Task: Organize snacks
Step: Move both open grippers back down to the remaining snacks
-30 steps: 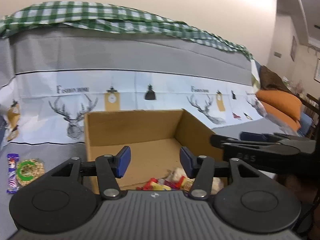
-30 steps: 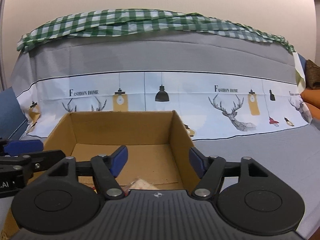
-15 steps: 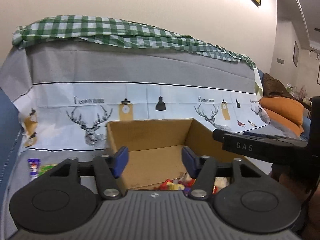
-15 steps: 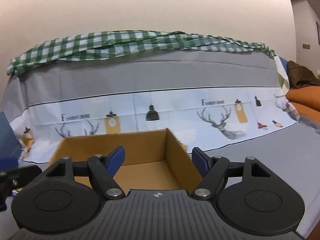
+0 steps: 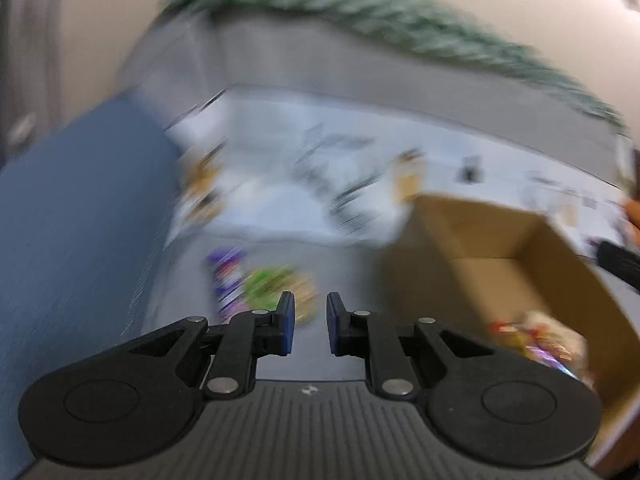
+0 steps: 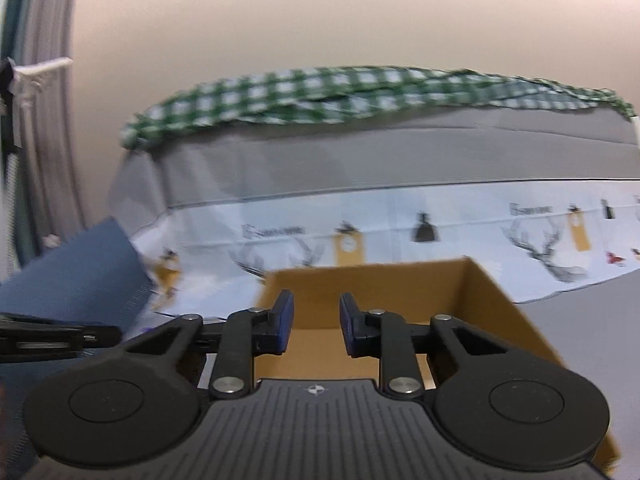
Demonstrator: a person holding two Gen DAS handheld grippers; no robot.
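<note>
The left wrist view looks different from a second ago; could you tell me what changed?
The left gripper swung left, off the cardboard box toward the purple and green snack packets, its jaws narrowing with nothing between them. The right gripper is closing, also empty. The snacks in the box stayed put.

Home: cloth-draped sofa (image 6: 400, 168), curtain (image 6: 44, 120)

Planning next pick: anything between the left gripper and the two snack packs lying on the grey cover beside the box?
Nothing visible. The left gripper, empty, points at the snack packs over bare grey cover; the cardboard box sits off to the right. Frame is blurred.
</note>
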